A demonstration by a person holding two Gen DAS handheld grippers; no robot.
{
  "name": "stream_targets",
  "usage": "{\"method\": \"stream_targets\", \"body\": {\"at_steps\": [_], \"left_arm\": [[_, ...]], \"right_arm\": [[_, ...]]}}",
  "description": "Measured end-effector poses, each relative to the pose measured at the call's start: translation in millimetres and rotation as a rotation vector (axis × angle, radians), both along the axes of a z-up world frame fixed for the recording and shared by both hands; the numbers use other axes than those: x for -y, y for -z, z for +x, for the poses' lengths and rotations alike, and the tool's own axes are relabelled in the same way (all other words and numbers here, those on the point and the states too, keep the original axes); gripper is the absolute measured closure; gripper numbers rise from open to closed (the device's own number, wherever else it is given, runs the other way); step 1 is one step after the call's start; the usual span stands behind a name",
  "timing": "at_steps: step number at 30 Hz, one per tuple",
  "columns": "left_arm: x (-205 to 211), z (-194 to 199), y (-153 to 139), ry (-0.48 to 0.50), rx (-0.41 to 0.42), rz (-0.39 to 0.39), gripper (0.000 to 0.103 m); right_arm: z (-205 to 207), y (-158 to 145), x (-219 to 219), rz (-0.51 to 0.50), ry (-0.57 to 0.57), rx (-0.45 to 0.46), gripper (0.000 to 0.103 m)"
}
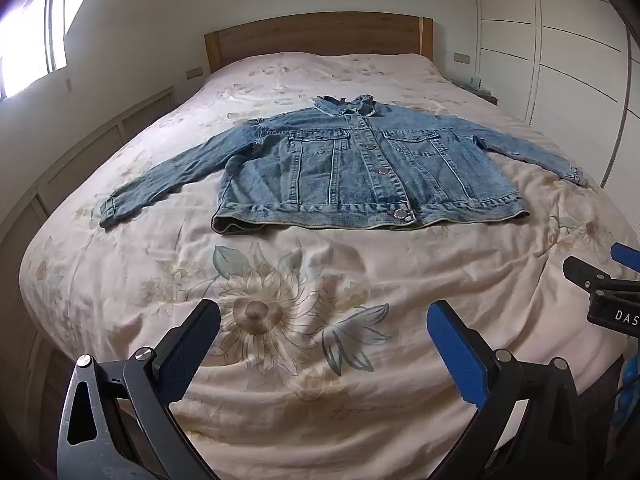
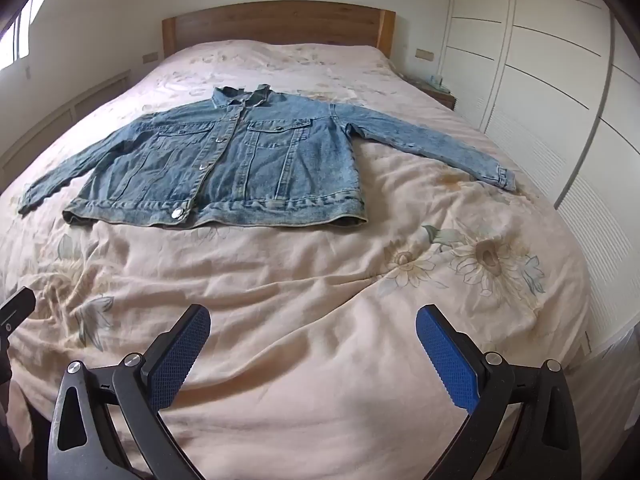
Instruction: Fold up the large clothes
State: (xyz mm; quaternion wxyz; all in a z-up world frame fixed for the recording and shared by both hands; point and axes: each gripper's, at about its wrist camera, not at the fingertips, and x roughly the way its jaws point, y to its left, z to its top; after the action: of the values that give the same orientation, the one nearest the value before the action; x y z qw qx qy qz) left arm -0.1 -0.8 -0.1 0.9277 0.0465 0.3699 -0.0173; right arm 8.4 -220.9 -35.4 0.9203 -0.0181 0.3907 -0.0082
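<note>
A blue denim jacket (image 1: 360, 168) lies flat and buttoned on the bed, front up, collar toward the headboard, both sleeves spread outward. It also shows in the right wrist view (image 2: 224, 168). My left gripper (image 1: 324, 320) is open and empty, above the near part of the bed, well short of the jacket's hem. My right gripper (image 2: 313, 324) is open and empty too, also short of the hem. Part of the right gripper shows at the right edge of the left wrist view (image 1: 600, 284).
The bed (image 1: 280, 380) has a rumpled pink floral cover and a wooden headboard (image 1: 320, 36). White wardrobe doors (image 2: 560, 80) run along the right side. A small nightstand (image 2: 438, 90) sits by the headboard. A window (image 1: 32, 40) is at the left.
</note>
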Motion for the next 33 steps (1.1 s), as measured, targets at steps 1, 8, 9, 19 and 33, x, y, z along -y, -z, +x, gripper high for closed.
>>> {"method": "stream_targets", "body": {"at_steps": [1, 8, 9, 19, 33], "left_arm": [[0.5, 0.0, 0.2, 0.001, -0.001, 0.000, 0.001], [-16.7, 0.7, 3.3, -0.024, -0.021, 0.007, 0.001], [-12.7, 5.2, 5.1, -0.043, -0.029, 0.013, 0.001], [-16.8, 12.6, 10.6, -0.038, -0.045, -0.008, 0.001], [-9.4, 22.5, 15.7, -0.036, -0.059, 0.015, 0.001]], "right_arm": [[0.6, 0.0, -0.2, -0.009, -0.001, -0.016, 0.000], [9.6, 5.9, -13.1, -0.004, -0.022, -0.021, 0.000], [11.6, 6.4, -13.2, -0.002, -0.027, -0.024, 0.000], [29.0, 3.1, -19.8, 0.012, -0.084, -0.037, 0.000], [35.8, 11.8, -15.9, 0.030, -0.087, -0.048, 0.000]]}}
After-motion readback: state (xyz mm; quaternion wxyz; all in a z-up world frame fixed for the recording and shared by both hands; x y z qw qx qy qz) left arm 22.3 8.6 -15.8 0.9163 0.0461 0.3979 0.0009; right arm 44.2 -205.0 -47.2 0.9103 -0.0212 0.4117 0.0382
